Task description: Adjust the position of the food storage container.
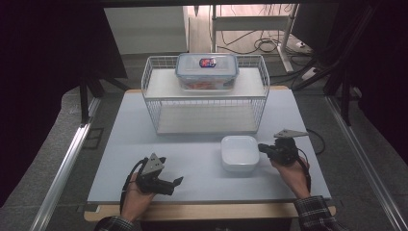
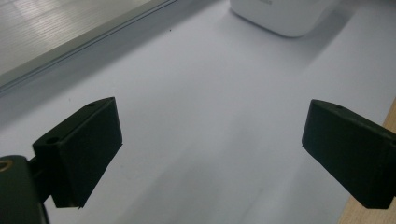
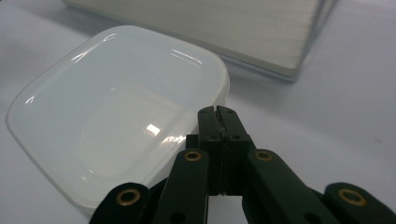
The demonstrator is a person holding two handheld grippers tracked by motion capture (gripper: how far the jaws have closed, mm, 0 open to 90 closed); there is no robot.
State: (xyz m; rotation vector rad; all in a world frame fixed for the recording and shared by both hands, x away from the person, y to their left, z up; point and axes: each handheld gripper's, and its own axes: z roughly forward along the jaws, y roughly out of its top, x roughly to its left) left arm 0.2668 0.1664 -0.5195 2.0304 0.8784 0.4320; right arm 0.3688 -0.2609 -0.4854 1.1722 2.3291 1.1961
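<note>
Right hand-held gripper (image 1: pixel 262 147): jaws clenched flat together with nothing between, tips just beside the right edge of the white container (image 1: pixel 239 152), level with its rim; from the right gripper view, closed tips (image 3: pixel 218 112) right at the near corner of the white container (image 3: pixel 116 116), contact not certain. Held in the person's right hand (image 1: pixel 292 174), checked sleeve at the bottom edge, grey three-cornered plate on top.

Left hand-held gripper (image 1: pixel 175 182): released, jaws standing wide apart, empty, low over the bare tabletop (image 1: pixel 192 159) near its front edge, well apart from the white container. In the left gripper view, open gap (image 2: pixel 210 149) over plain pale surface, white container (image 2: pixel 285 16) far off at the top.

White container: shallow, square with rounded corners, glossy, sitting on the tabletop right of centre, just in front of the wire rack (image 1: pixel 207 103).

Wire rack: white, two levels, at the back middle of the tabletop. On its upper shelf, clear lidded box (image 1: pixel 207 72) with blue clips and a red-and-blue label on the lid.
</note>
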